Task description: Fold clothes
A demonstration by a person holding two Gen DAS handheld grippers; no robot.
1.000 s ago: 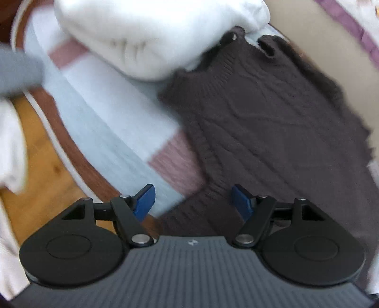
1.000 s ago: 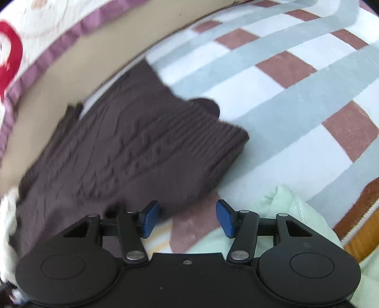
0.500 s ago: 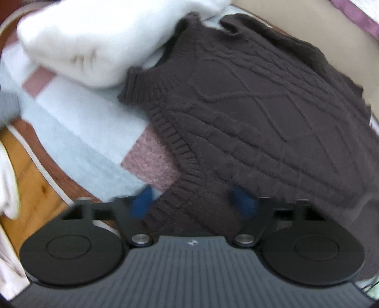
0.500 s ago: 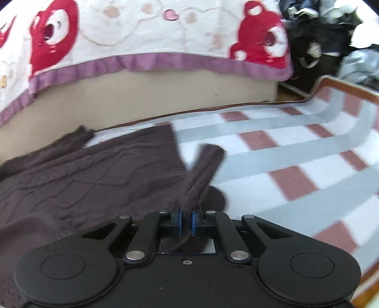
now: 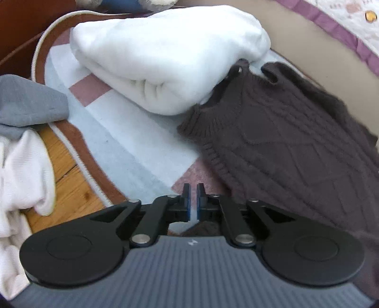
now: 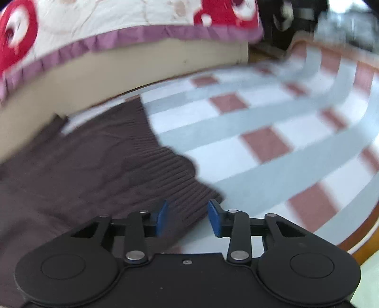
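A dark brown cable-knit sweater (image 5: 291, 147) lies flat on a checked rug (image 5: 132, 151); its ribbed hem shows in the right wrist view (image 6: 151, 175). My left gripper (image 5: 193, 189) has its jaws nearly closed with nothing visible between the blue pads, just left of the sweater's edge. My right gripper (image 6: 187, 210) is open, its pads just above the hem corner, holding nothing.
A folded white garment (image 5: 165, 61) lies beyond the sweater's neck. A grey cloth (image 5: 28, 104) and white cloth (image 5: 21, 170) sit at the left on the wooden floor (image 5: 71, 189). A bed with a red-and-white blanket (image 6: 118, 21) borders the rug.
My right gripper let go of the sweater hem and opened; the hem now lies flat. My left gripper closed and drew back left off the sweater's edge.
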